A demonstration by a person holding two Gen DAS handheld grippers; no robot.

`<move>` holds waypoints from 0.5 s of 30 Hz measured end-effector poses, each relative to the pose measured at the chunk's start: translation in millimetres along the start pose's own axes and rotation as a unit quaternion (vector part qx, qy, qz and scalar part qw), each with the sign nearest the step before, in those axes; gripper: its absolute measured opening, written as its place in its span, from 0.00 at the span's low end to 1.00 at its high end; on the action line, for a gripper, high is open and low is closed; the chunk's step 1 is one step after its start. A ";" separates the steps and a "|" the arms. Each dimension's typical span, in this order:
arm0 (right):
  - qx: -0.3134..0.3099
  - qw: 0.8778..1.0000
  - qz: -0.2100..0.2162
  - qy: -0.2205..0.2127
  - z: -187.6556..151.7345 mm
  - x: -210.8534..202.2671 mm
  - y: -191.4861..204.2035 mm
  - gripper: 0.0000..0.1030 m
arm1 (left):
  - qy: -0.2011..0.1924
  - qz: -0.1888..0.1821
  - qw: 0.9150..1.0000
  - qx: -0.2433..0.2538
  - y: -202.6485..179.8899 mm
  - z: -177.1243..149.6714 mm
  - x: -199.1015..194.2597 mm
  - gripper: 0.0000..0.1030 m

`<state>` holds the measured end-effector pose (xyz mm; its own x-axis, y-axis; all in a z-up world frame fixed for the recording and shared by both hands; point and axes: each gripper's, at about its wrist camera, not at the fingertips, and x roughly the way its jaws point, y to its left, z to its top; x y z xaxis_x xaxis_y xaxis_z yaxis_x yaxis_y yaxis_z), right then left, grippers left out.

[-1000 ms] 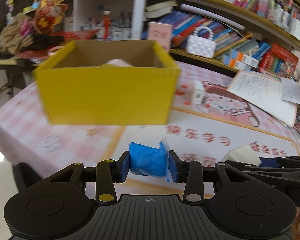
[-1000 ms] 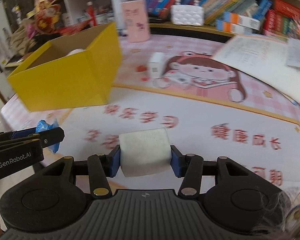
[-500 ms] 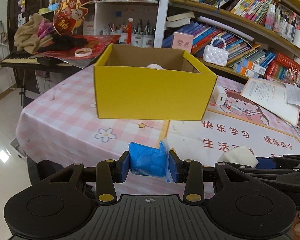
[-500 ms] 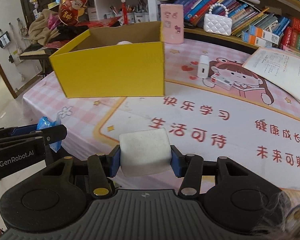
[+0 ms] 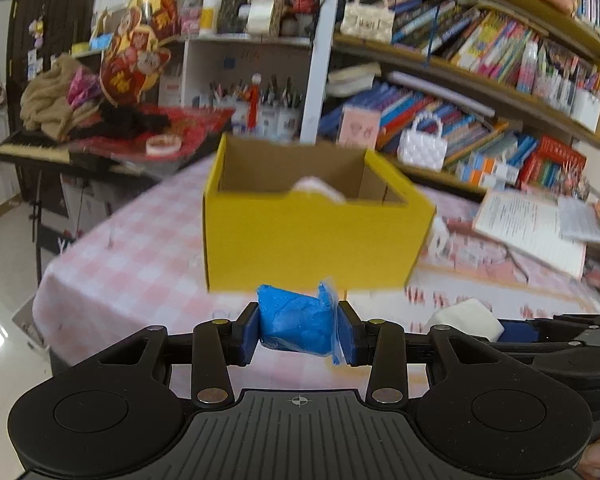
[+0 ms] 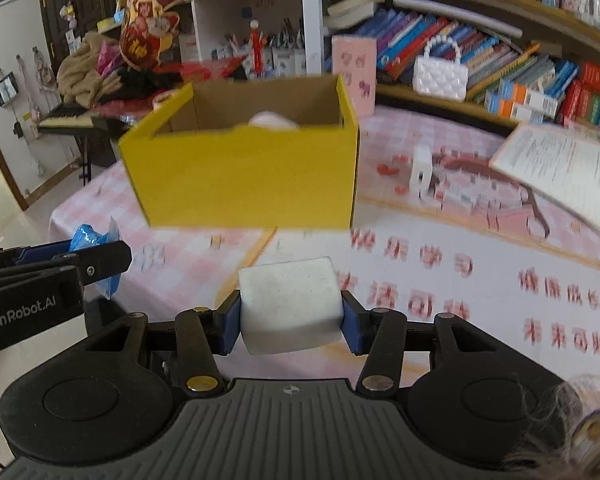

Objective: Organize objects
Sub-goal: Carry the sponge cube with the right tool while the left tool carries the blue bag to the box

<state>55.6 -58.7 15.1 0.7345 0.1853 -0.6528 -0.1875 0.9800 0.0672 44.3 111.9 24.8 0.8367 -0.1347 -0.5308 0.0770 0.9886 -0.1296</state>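
Plainly, left claw [image 5: 299, 328] pinching blue packet [image 5: 296, 326], right claw [image 6: 291, 320] pinching white block [image 6: 290, 304], yellow box [image 6: 244, 180] ahead.

"GenRobot.AI" stands on the left tongs [image 6: 100, 258] (tablecloth characters too blurred to read).

Each camera sits low behind its own gripper, looking forward along the fingers across the table [image 5: 132, 248] toward the bookshelves [image 6: 480, 52]. Both views share the yellow box [image 5: 312, 240] [image 6: 244, 180], which stands close ahead; the left view seems slightly farther back, though blur makes that uncertain. Each view catches the other gripper at its edge.
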 end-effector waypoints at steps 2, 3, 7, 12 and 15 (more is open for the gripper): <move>-0.002 1.000 -0.001 -0.018 16.3 1.7 -1.1 0.46 | -0.021 0.000 1.000 -0.004 1.1 15.4 5.2 0.37; -0.005 1.000 -0.001 -0.028 25.7 3.1 -1.5 0.46 | -0.031 0.002 1.000 -0.003 0.4 23.5 9.0 0.37; -0.022 0.998 0.000 -0.067 64.8 15.5 -4.8 0.46 | -0.059 0.012 0.998 -0.006 0.6 56.6 25.6 0.37; -0.030 0.995 0.004 -0.090 105.7 45.3 -9.5 0.46 | -0.074 0.041 0.996 0.003 -2.7 82.7 57.9 0.37; -0.045 0.996 0.010 -0.082 121.1 70.8 -9.0 0.46 | -0.049 0.059 0.997 -0.008 -1.0 88.5 88.1 0.37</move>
<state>188.3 -45.5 59.7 0.8253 0.2205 -0.5199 -0.2547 0.9670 0.0058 165.9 105.1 52.3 0.8881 -0.0099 -0.4595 -0.0325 0.9959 -0.0843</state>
